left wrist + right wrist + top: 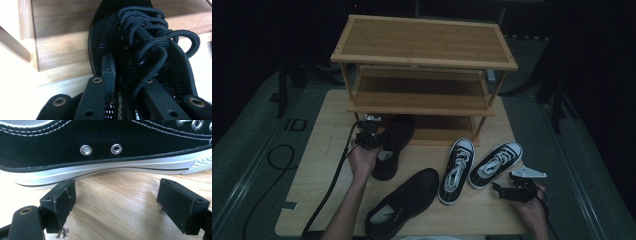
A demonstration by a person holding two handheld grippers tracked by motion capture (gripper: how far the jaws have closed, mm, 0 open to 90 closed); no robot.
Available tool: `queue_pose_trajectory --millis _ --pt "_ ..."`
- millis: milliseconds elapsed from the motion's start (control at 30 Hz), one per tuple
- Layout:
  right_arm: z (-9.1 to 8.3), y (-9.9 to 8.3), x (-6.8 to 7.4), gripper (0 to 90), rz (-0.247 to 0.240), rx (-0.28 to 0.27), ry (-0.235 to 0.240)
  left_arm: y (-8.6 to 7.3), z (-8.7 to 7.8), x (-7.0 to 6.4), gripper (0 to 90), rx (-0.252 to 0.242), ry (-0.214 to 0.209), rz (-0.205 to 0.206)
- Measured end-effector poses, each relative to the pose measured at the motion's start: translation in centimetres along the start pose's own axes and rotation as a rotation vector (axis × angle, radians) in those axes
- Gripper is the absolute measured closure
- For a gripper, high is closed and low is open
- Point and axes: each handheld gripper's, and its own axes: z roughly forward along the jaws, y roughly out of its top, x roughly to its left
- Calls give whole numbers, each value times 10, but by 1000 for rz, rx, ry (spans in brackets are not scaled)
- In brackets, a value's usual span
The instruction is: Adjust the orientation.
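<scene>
1. Black mesh shoe [393, 145] is gripped at its collar by left gripper [371, 140], fingers clamped; toe is aimed at 12 o'clock under shoe rack [424, 55], probably for shelving.
2. Right gripper [507, 190] is held with fingers wide beside canvas sneaker [494, 164], at 4 o'clock on the desk [327, 150], ready for the next grab.

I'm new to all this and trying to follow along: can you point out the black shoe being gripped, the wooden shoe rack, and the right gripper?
black mesh shoe [396, 137]: high view, on its toe half.
wooden shoe rack [422, 41]: high view, on its top shelf.
right gripper [498, 188]: high view, between its open fingertips.
</scene>
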Motion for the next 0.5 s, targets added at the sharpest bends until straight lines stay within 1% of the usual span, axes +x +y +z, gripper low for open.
queue_pose_trajectory --millis 133,167,200,233,267,333,367,433,500 --pt "0 0 0 153 0 0 0 0 0 1 798 1 -11 8" --pt "0 0 0 153 0 0 0 0 0 1 777 0 -20 10" --pt "0 0 0 153 0 0 0 0 0 1 751 0 -20 10" --pt "0 0 0 153 0 0 0 0 0 2 751 -3 -25 11" --pt "0 0 0 153 0 0 0 0 0 2 713 -5 -30 10" --pt "0 0 0 154 0 0 0 0 -1 3 681 -4 -35 14" --pt "0 0 0 153 0 0 0 0 -2 3 681 -3 -35 14" --pt "0 0 0 153 0 0 0 0 -3 4 634 1 -41 13" --pt "0 0 0 153 0 0 0 -2 -5 5 607 -2 -54 15"
